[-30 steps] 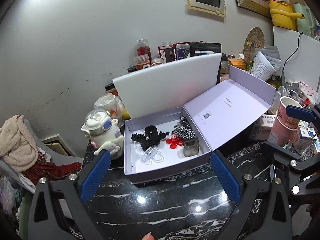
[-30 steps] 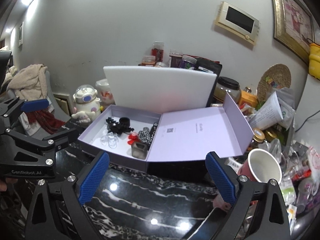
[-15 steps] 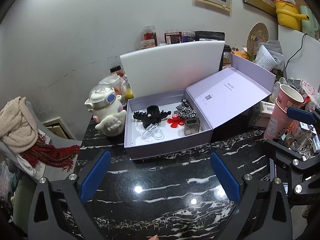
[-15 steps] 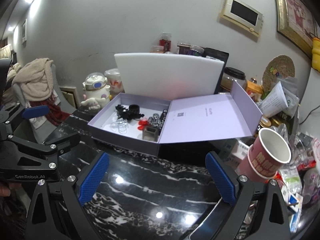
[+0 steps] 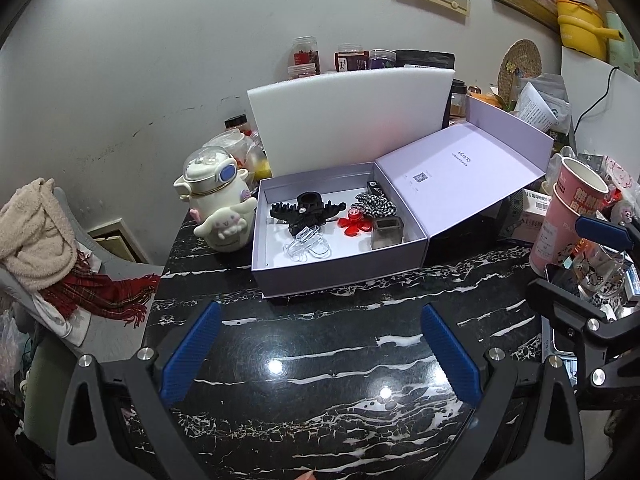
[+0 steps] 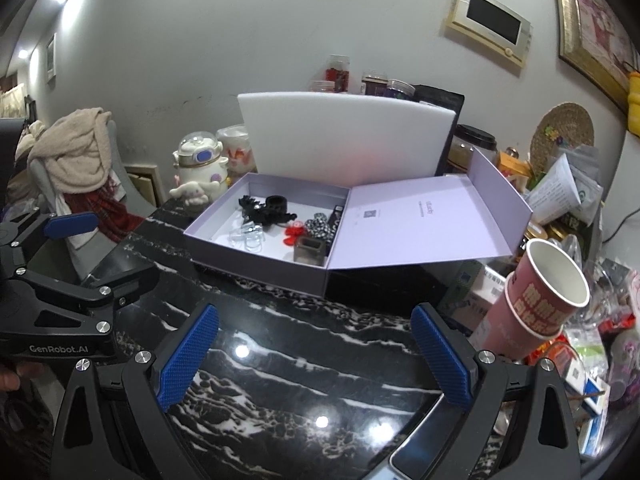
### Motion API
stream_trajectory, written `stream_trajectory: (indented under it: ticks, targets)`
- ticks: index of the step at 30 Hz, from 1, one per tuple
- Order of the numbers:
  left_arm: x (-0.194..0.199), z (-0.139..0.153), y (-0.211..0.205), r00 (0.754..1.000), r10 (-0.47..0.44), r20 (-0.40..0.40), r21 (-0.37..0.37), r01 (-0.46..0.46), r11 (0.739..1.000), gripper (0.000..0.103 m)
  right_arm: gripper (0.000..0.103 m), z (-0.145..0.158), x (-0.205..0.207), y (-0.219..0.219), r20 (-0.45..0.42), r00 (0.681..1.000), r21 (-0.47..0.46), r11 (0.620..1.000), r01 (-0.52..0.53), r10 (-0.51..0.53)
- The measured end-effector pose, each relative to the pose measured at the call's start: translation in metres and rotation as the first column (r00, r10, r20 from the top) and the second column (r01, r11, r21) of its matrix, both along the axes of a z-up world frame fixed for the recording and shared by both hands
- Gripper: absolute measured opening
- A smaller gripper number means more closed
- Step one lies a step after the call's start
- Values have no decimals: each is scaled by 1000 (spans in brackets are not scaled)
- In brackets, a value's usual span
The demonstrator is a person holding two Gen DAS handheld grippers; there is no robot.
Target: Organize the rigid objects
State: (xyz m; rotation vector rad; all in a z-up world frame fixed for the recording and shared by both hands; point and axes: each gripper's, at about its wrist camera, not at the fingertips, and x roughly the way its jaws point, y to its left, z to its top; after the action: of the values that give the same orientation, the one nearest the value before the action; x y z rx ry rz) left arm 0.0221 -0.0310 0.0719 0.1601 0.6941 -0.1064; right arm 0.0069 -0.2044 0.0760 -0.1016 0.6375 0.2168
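My left gripper [image 5: 320, 354] hangs with its blue-padded jaws spread wide and nothing between them, low over the black white-veined marble tabletop [image 5: 340, 392]. My right gripper [image 6: 316, 354] hangs the same way, released and empty, on the right of the left one.

Straight ahead of both, beyond a band of bare marble, lies the open lilac cardboard gift box [image 5: 340, 276]. Its long side runs across my view, its near wall facing me, and its hinged lid [image 5: 460, 176] lies flung open to the right of the tray. The left gripper sits squarely before the tray; the right one faces the hinge and lid, so I judge the left the nearer for any reach inside.

All the small rigid pieces rest within the box: a black toothed plastic hair claw [image 5: 306, 210] at the back, a clear plastic clip [image 5: 308, 244] in front of it, a red flower-shaped clip [image 5: 354, 226] to its right, a black-and-white checked hair tie [image 5: 376, 205] behind that, and a smoky square holder [image 5: 387, 232] at the tray's right end.

Left of the box a white cartoon-dog ceramic teapot [image 5: 216, 204] stands close to its wall; right of it, stacked pink paper cups [image 6: 540, 300] crowd the lid. A white foam sheet [image 5: 348, 120] rises behind. Open room lies only in front and above.
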Motion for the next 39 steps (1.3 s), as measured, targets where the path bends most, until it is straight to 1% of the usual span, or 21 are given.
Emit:
stream_trajectory:
  ticks: [6,25,39]
  targets:
    - [-1,-1,0,1000,4,-7,14,-4,1000,101,98,-1,0,3,-3,1000,-10,1000,-12,12]
    - [-4,2,1,1000,-14,-12,3,14,1000,101,98,-1,2,1,-14,1000,-7,1000,-2,2]
    - [-4,-1,0,999,-24,-24,3,24,1000,101,99,-2,3,-1,-24,1000,-22,1000,9,-10]
